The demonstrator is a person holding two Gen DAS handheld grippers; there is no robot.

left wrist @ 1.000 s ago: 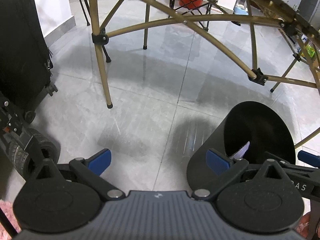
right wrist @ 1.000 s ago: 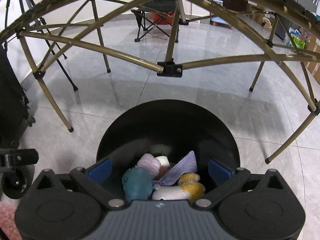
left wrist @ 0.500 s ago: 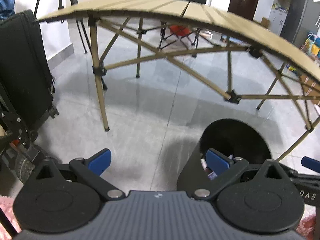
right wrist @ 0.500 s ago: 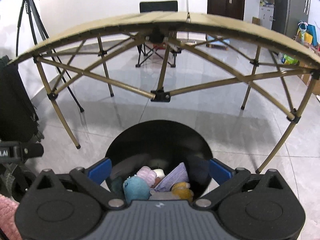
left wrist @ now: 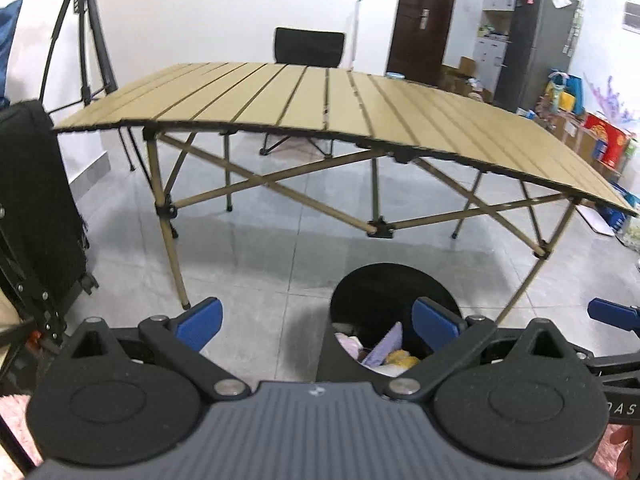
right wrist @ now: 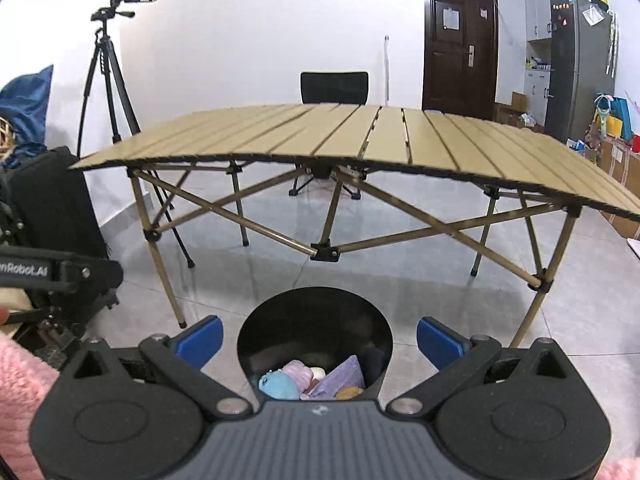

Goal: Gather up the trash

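A black round bin (right wrist: pixel 316 320) stands on the grey floor in front of a tan slatted folding table (right wrist: pixel 360 136). Inside it lie several soft items: a teal plush (right wrist: pixel 279 385), a pink one (right wrist: pixel 298 372), a purple cloth (right wrist: pixel 340 376) and a yellow plush (right wrist: pixel 349 392). My right gripper (right wrist: pixel 320 342) hangs above the bin, open, nothing between its blue pads. My left gripper (left wrist: pixel 318 322) is open too, left of the bin (left wrist: pixel 394 292), its right pad over the rim. The tabletop (left wrist: pixel 320 100) looks bare.
A black suitcase (left wrist: pixel 36 208) and a tripod (right wrist: pixel 108 92) stand at the left. A black chair (right wrist: pixel 334 88) sits behind the table. A dark door (right wrist: pixel 460 48), a fridge (right wrist: pixel 576 64) and boxes and bags (left wrist: pixel 600 136) fill the right side. Open floor lies under the table.
Both grippers have risen and drawn back from under the table; the tabletop now shows from above and the bin looks smaller and lower. Both stay open.
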